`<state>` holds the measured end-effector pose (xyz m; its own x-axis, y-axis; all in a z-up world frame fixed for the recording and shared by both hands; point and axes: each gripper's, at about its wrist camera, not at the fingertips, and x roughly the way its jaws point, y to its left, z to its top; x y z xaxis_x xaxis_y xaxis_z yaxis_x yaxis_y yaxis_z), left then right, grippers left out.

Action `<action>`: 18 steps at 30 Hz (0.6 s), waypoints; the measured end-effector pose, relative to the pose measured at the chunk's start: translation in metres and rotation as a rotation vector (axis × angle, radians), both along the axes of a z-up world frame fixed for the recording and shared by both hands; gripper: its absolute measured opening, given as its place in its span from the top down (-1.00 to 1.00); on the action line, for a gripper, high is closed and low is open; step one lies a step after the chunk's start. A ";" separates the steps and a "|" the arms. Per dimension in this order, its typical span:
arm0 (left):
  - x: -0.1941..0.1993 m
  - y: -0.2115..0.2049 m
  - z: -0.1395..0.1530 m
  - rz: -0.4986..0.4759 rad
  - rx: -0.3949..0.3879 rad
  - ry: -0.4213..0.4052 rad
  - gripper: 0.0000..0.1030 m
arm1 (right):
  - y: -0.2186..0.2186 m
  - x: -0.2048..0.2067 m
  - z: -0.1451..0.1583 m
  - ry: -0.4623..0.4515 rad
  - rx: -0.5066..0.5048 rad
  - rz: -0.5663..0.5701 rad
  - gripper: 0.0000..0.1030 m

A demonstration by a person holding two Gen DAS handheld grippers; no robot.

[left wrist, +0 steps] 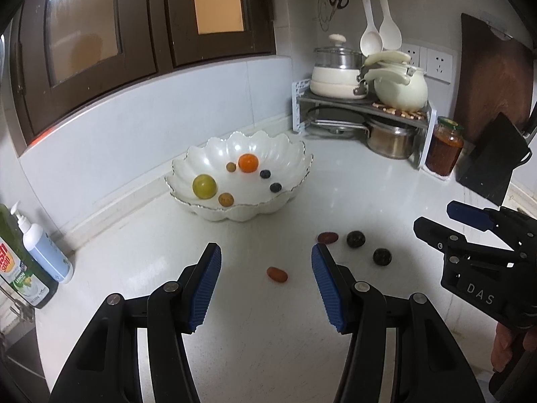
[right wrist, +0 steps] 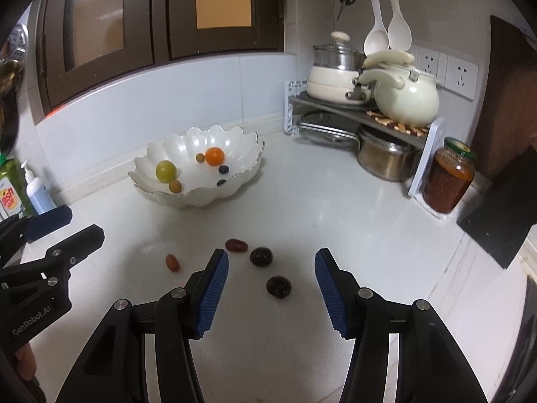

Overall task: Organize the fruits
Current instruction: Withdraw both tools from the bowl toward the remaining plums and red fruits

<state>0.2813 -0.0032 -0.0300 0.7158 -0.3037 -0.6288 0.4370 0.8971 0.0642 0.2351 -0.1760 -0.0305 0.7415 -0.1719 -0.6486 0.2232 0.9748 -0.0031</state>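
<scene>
Both grippers, the left gripper (left wrist: 266, 257) and the right gripper (right wrist: 272, 258), are held spread wide and empty above a white counter (right wrist: 335, 208). Six small fruits are gathered in a scalloped white bowl (left wrist: 285, 198), while four loose fruits (right wrist: 261, 256) are scattered on the counter just ahead of the fingertips.

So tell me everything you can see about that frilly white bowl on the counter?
The white bowl looks like glossy ceramic, wide and shallow, with a scalloped, petal-like rim edged in a thin dark or metallic line. It sits upright on the white counter near the back wall, touching nothing else. Inside lie six small fruits: a yellow-green ball, an orange ball, two small tan ones and two dark blue berries. Neither set of jaws is near it.
</scene>
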 end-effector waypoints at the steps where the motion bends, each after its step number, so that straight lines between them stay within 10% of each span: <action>1: 0.001 0.000 -0.002 0.001 0.004 0.006 -0.08 | 0.000 0.001 -0.003 0.007 0.001 -0.002 -0.07; 18: 0.026 -0.015 -0.051 -0.030 0.047 0.061 -0.07 | -0.010 0.025 -0.050 0.097 0.065 -0.040 -0.07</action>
<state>0.3076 -0.0187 -0.0808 0.6667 -0.2937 -0.6851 0.4683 0.8801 0.0785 0.2603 -0.1860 -0.0802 0.6682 -0.1552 -0.7276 0.2637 0.9639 0.0365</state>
